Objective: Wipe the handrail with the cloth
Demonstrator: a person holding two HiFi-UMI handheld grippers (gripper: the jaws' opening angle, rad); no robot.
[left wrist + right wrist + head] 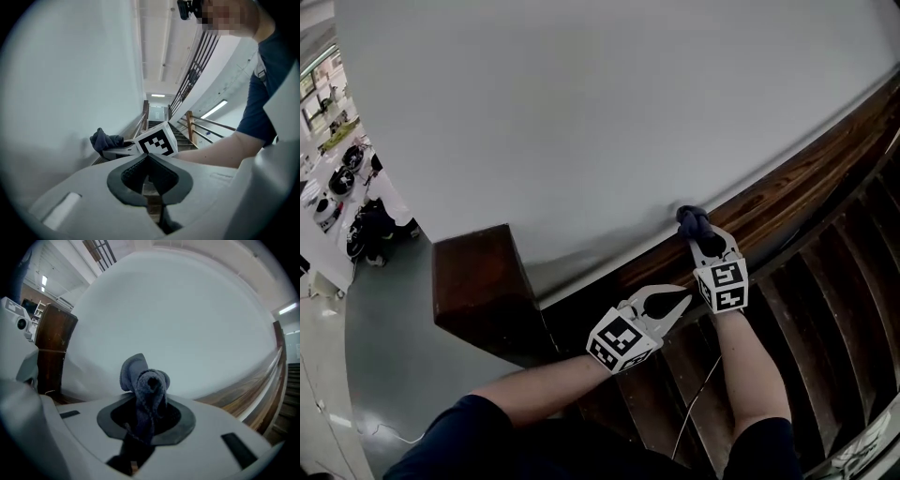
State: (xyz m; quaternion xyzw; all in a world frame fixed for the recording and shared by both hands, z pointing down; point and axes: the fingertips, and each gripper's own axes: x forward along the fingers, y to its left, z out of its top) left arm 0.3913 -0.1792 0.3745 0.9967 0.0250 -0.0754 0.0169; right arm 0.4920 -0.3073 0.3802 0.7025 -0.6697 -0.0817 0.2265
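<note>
My right claw [703, 239] is clamped on the cloth [691, 220], whose bunched end presses on the handrail [787, 192] where it meets the wall [581, 112]. I judge the wiping step is in hand. Next I should slide the cloth along the rail with steady pressure and a firm grip. My left claw [682, 300] is closed on nothing, near the right one. I see no containers.

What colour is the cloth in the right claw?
Dark grey-blue, plain, no pattern. The cloth shows best in the right gripper view.
</note>
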